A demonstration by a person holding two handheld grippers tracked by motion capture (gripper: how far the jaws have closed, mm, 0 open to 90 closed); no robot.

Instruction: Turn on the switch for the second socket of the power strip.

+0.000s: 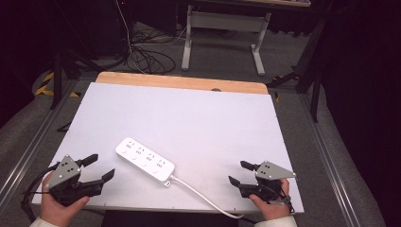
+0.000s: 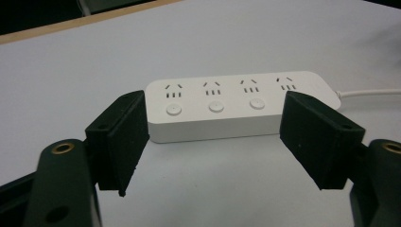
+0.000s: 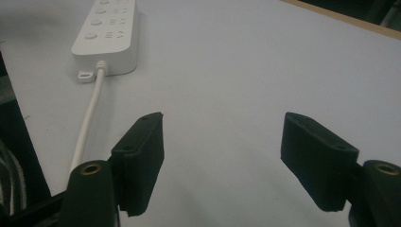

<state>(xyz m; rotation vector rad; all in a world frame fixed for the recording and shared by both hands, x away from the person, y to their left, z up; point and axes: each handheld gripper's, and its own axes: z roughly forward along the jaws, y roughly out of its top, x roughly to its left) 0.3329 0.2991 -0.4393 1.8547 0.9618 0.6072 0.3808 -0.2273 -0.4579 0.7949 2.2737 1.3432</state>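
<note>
Work in hand: a white power strip [image 1: 144, 159] lies flat on the counter [image 1: 189, 118], near its front edge and left of centre, set at a slant, sockets facing up.

Left tool [image 1: 100, 168]: held low at the front left corner, aimed at the near long side of the strip; its jaws stand wide apart with nothing between them. In the left gripper view the strip sits just beyond the jaws, so the hand looks lined up to close in on it.

Right tool [image 1: 238, 172]: held low at the front right corner, well apart from the strip; jaws spread wide and empty over bare counter, likely waiting.

Look of the strip: long, slim, rounded at the ends, glossy white plastic; four socket groups in a row, with round push buttons [image 2: 216, 106] beside them.

Cord [image 1: 203, 197]: white, leaves the strip's right end and runs down to the front edge between the two hands.

Small tab [image 3: 85, 75]: a white loop beside the cord outlet.

Handling judgement: rigid and light, likely to slide on the smooth white surface.
</note>
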